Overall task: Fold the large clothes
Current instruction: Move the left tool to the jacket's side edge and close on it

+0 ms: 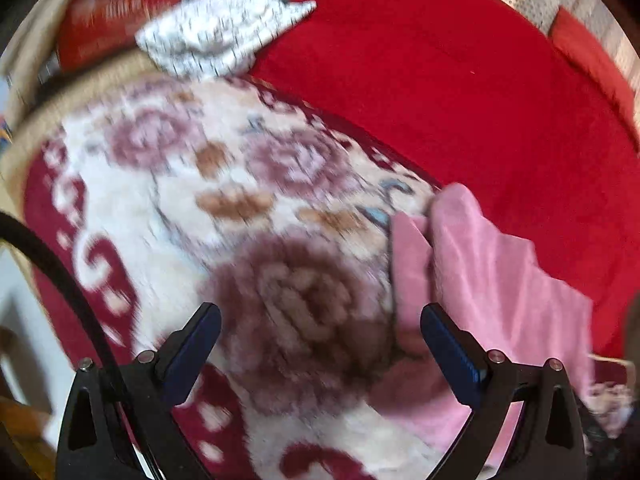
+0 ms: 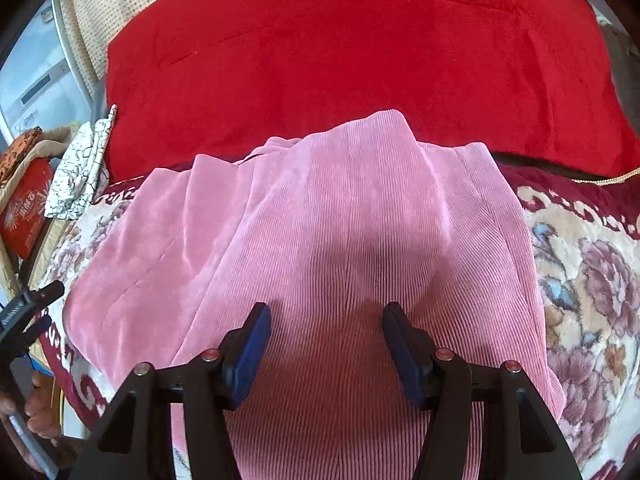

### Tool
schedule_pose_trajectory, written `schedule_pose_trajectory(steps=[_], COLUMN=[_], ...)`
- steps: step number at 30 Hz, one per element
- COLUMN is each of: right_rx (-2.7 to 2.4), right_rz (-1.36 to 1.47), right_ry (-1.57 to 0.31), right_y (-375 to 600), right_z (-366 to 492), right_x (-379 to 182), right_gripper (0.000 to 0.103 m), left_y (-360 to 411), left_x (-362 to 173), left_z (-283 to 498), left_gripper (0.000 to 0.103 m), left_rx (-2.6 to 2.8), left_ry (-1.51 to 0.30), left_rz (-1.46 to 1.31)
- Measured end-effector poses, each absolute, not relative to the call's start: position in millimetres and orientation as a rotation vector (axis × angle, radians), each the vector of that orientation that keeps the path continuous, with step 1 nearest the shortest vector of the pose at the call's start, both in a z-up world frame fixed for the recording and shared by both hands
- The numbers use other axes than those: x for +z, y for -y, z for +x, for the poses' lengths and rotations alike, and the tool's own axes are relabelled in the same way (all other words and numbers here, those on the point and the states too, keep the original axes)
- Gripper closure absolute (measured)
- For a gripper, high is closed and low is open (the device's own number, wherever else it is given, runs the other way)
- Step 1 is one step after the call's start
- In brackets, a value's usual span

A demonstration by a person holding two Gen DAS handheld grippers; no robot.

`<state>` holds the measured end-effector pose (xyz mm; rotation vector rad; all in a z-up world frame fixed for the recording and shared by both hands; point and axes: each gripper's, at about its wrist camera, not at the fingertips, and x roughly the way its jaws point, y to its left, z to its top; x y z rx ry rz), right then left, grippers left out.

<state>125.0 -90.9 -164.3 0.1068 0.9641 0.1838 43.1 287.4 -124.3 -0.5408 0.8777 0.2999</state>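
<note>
A pink corduroy garment [image 2: 320,220] lies bunched and partly folded on a floral blanket [image 2: 580,264]. My right gripper [image 2: 326,320] hangs just above the near part of the garment, jaws apart, with only cloth below and nothing pinched. In the blurred left wrist view the same pink garment [image 1: 492,276] lies at the right, and my left gripper [image 1: 320,320] is open over the floral blanket [image 1: 224,184], its right finger near the garment's edge. At the left edge of the right wrist view the left gripper [image 2: 24,312] shows, held by a hand.
A red blanket [image 2: 360,52] covers the surface beyond the garment. A white patterned cloth [image 1: 216,36] lies bunched at the far left, beside a red box [image 2: 24,208]. A beige dotted backrest [image 2: 108,8] and a white appliance [image 2: 40,80] stand behind.
</note>
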Motion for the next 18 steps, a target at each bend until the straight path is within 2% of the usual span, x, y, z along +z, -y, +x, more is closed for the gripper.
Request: schedule_pose_trajectory(steps=[9,10,12,13,14,17,18], right_rx=[0.168,0.170,0.174,0.177,0.180,0.189,0.193], right_rz=[0.056,0.057,0.061,0.064,0.067,0.062,0.058], right_ry=[-0.949,-0.949,-0.950,-0.950,-0.949,-0.945,-0.943], right_y=[83,83,84,86,86,86,86], right_z=[125,126,125,125,125,126,126], right_x=[-165,-165,-164,-165,-165,-167,-167], right_gripper=[0.036,0.036,0.036,0.036,0.036,0.036,0.036], left_y=[-259,-257,-254,-251,-248,-240,-240], left_x=[-135,-138,-141,-140,-139,-135,-136], left_z=[48,49,50,50,51,53,53], left_gripper=[0.004,0.007,0.037,0.046,0.060,0.061,0.054], left_rx=[0.183,0.168,0.113,0.080,0.044,0.041,0.049], left_ry=[-0.899,-0.906,-0.907,-0.900,-0.889,-0.868,-0.869], left_rz=[-0.523,-0.540,-0.587,-0.601,-0.603,-0.562,-0.562])
